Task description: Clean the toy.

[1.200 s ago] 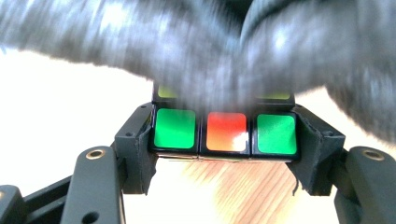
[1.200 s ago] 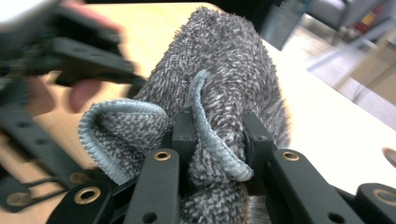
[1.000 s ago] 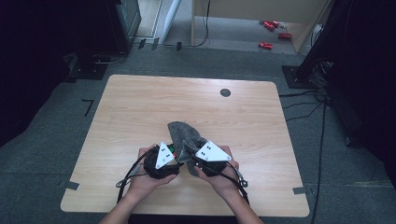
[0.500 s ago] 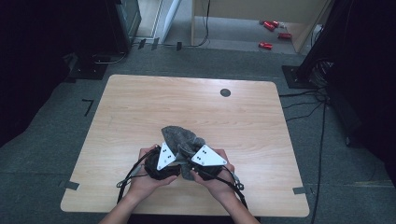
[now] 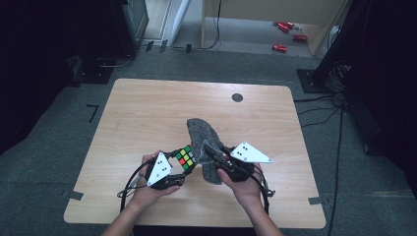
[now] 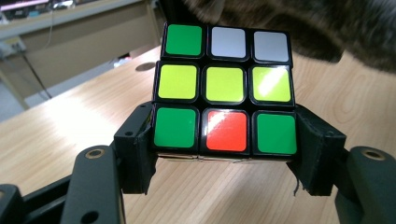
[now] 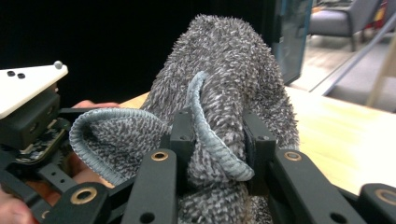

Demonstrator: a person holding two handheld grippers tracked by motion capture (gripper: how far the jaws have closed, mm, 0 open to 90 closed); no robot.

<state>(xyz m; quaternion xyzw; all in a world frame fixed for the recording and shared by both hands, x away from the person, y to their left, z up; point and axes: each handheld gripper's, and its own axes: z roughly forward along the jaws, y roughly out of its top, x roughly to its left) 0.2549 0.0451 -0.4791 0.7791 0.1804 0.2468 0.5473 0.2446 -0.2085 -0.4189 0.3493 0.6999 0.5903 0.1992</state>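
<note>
Mostly a slip risk here. Left gripper (image 5: 183,164) pinches the puzzle cube (image 6: 226,88) by its lowest row alone, jaws on the two side faces, so most of the cube stands proud beyond the jaw tips. Any sideways drag from the cloth on that upper part could twist the cube out of the pinch or turn a layer instead of rubbing the face. Cube would then drop to the wooden table (image 5: 147,113) just below the jaws.

Second risk: the grey cloth (image 5: 202,137) is bunched between the right gripper's (image 7: 218,140) jaws, a hemmed edge looping out toward the camera and a big loose flap standing up past the tips. If only the loose flap meets the cube it folds away and cleans nothing; a hard pull could tug the fabric out of the clamp.

Left gripper: jaws nearly at their narrowest for this job, clamped on the cube, pads flat on both sides, cube held up off the table, coloured face toward the camera. Right gripper: jaws drawn close, clamped on the cloth wad. Cloth hangs just beside and above the cube, its edge showing over the cube's far top corner in the left gripper view; contact there I can't confirm.
</note>
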